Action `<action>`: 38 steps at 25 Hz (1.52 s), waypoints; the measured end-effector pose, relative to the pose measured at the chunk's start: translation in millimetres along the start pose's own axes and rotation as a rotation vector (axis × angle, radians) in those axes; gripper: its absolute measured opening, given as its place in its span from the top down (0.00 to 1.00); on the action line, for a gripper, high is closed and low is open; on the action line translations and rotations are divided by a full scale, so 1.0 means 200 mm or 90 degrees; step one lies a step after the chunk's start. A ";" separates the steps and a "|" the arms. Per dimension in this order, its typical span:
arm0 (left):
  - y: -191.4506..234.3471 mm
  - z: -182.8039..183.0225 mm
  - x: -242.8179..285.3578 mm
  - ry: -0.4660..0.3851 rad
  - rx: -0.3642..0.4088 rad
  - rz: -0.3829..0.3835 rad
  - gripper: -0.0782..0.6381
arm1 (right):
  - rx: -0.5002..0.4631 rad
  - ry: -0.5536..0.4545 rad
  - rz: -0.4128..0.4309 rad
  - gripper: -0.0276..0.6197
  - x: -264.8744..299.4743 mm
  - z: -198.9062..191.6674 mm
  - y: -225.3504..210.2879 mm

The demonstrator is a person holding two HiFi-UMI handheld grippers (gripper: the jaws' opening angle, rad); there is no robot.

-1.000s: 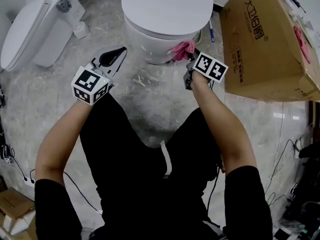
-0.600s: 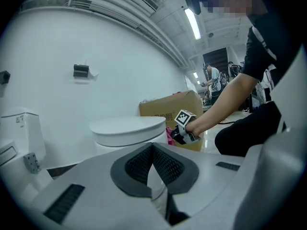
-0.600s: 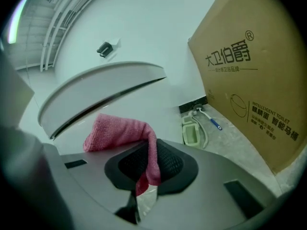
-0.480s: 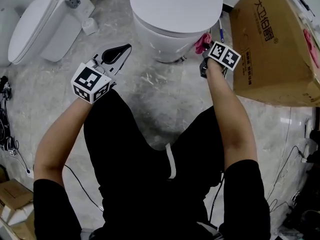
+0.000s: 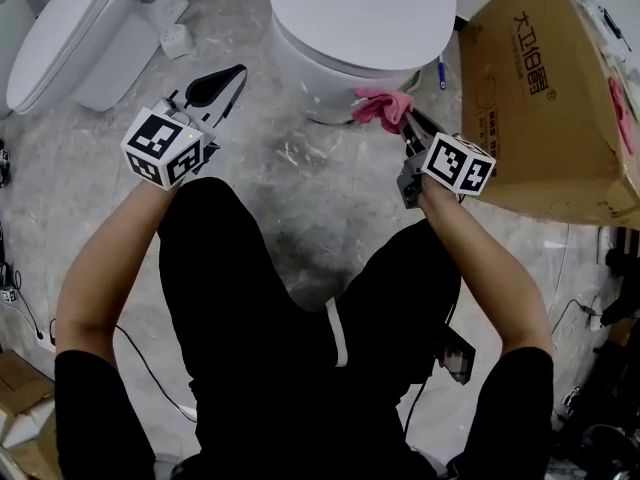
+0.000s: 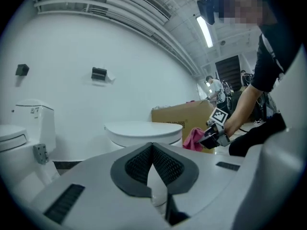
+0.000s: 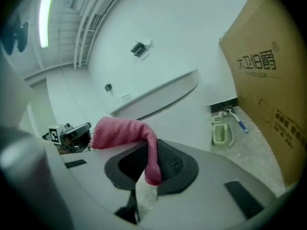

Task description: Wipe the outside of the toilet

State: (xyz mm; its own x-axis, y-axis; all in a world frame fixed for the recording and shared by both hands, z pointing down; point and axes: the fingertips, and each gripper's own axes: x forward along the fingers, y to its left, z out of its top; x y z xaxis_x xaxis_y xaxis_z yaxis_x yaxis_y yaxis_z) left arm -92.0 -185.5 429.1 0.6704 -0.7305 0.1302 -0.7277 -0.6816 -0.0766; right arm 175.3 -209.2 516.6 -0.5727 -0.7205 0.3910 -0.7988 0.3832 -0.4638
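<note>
The white toilet [image 5: 360, 13] stands at the top middle of the head view with its lid down. A pink cloth [image 5: 382, 106] lies against the front right of its bowl, and my right gripper [image 5: 408, 120] is shut on it. In the right gripper view the cloth [image 7: 124, 131] droops over the closed jaws of the right gripper [image 7: 149, 169], with the toilet's lid [image 7: 158, 95] beyond. My left gripper [image 5: 215, 88] hovers left of the bowl, shut and holding nothing. The left gripper view shows the left gripper [image 6: 152, 150] with its jaws together, facing the toilet [image 6: 144, 131] and the cloth [image 6: 193, 139].
A large cardboard box [image 5: 550, 88] stands close on the right of the toilet. A second white toilet [image 5: 70, 38] lies at the far left. A toilet brush holder [image 7: 220, 131] sits on the floor between toilet and box. The person's legs fill the lower middle.
My right gripper swept the pink cloth rightward round the bowl's side, then came back left and nearer to the front. The left gripper stayed roughly where it was, shut.
</note>
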 end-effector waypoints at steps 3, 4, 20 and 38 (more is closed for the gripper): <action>0.02 -0.04 -0.01 -0.006 -0.013 0.002 0.87 | 0.023 -0.006 0.083 0.86 0.05 -0.09 0.33; 0.02 -0.05 -0.02 -0.010 -0.015 -0.001 0.87 | 0.032 -0.005 0.104 0.86 0.09 -0.13 0.42; -0.01 -0.31 -0.14 0.020 -0.025 -0.020 0.87 | 0.123 -0.031 -0.038 0.86 0.97 -0.51 0.60; -0.11 -0.32 -0.11 0.064 0.047 -0.072 0.87 | 0.228 -0.044 -0.056 0.86 0.87 -0.52 0.43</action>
State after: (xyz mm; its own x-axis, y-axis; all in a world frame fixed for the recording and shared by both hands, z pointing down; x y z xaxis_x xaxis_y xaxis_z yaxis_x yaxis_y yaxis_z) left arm -100.9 -151.1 491.8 0.7264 -0.6438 0.2405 -0.6338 -0.7629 -0.1278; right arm -12.1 -242.3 627.4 -0.4816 -0.7833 0.3932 -0.7220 0.1002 -0.6846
